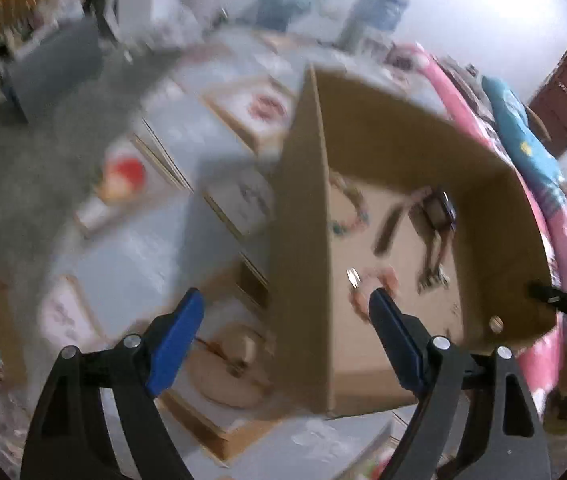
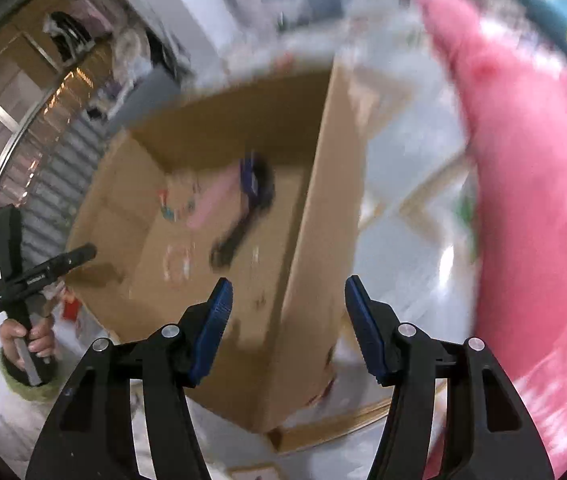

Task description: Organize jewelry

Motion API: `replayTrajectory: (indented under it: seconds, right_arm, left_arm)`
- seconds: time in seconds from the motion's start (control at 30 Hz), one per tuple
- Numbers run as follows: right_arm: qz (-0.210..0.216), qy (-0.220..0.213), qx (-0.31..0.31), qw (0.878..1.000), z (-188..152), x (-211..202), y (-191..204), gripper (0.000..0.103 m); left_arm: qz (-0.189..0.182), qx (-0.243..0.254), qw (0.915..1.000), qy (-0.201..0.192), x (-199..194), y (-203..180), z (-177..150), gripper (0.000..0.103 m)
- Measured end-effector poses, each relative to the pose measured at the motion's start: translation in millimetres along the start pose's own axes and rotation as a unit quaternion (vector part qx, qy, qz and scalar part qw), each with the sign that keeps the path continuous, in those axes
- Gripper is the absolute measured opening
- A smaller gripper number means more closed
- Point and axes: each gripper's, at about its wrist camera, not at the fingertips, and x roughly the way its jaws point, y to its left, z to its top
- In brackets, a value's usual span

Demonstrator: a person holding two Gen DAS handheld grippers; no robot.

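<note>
An open cardboard box [image 1: 303,208] stands on the pale blue surface and holds jewelry: a beaded bracelet [image 1: 353,216], a dark watch [image 1: 439,210], a pink piece [image 1: 379,280] and a small metal piece [image 1: 431,276]. My left gripper [image 1: 285,308] is open and empty, its fingers astride the box's left wall. The box also shows in the right wrist view [image 2: 323,208], blurred, with a pink item [image 2: 211,200] and a dark watch [image 2: 251,200] inside. My right gripper [image 2: 287,292] is open and empty above the box's right wall.
Several wooden trays [image 1: 255,108] with jewelry lie left of the box, one near tray holding a round wooden piece [image 1: 227,372]. A pink cushion [image 2: 523,200] lies to the right. The other hand-held gripper [image 2: 39,272] shows at the left of the right wrist view.
</note>
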Motion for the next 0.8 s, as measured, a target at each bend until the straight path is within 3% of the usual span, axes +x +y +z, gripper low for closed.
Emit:
replayTrajectory:
  seconds: [0.03,0.13,0.23,0.47,0.7,0.8]
  right_arm:
    - [0.005,0.019,0.003,1.0,-2,10,0,0.059]
    - [-0.023,0.022,-0.011,0.999,-2,13,10,0.059]
    - [-0.028,0.019,-0.015,0.999,-2,7,17,0.059]
    - [-0.01,0.007,0.004,1.0,-19,-9,5,0.058]
    - [0.016,-0.011,0.0,1.0,-64,-37,11,0.059]
    - [0.003,-0.011,-0.002,1.0,-77,-33,13,0.059]
  left_arm:
    - [-0.009,0.002,0.9999,0.01,5,-6,-4,0.082]
    - [-0.042,0.022,0.9989,0.008,1,-27,-10,0.084]
    - [0.014,0.043,0.9989,-0.01,-8,-46,-15,0.085]
    - [-0.017,0.037,0.9992,0.0,-21,-43,-34,0.086]
    - [-0.039,0.035,0.9986,0.0,-46,-43,-73,0.086]
    - [-0.044,0.03,0.9985,0.008,-45,-38,-89,0.086]
